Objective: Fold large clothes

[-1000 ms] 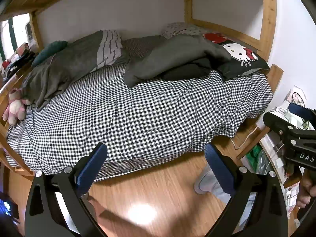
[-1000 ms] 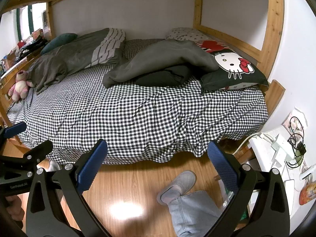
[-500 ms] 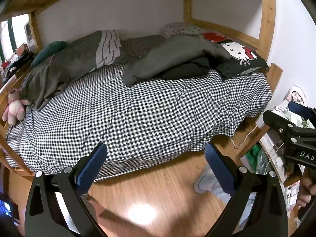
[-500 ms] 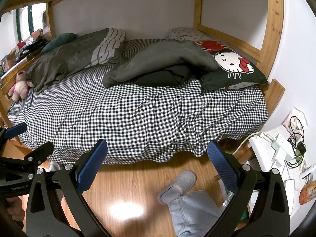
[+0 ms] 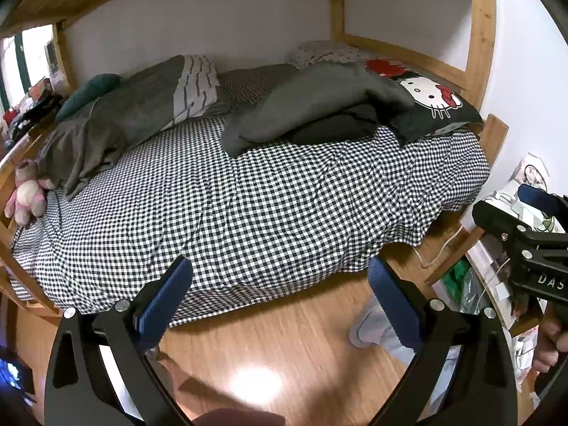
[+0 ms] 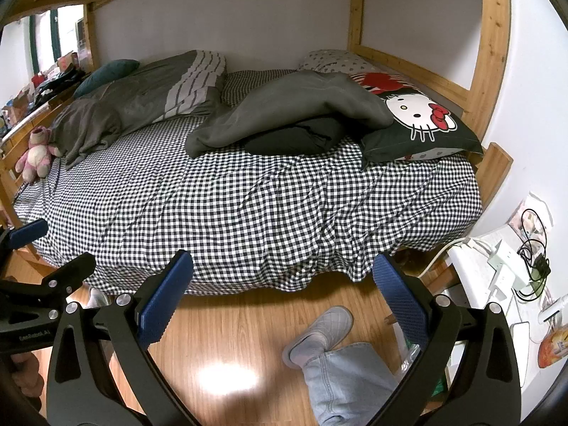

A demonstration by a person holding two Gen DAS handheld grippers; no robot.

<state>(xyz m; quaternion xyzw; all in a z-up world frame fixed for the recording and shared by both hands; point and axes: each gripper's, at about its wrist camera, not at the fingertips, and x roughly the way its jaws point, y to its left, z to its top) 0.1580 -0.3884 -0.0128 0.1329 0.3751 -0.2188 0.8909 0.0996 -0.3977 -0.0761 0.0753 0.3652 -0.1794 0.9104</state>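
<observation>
Grey garment [image 6: 284,110] heaped at twelve o'clock on the bed [image 6: 248,213], barely any change.
Your left gripper [image 5: 280,294] and right gripper [image 6: 282,284] hover over the floor, fingers apart, nothing held.

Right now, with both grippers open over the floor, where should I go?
Probably reach toward the grey garment heaped beside the cartoon-cat pillow. It lies crumpled, not folded, and both the left gripper and right gripper hang empty, short of the bed.
</observation>
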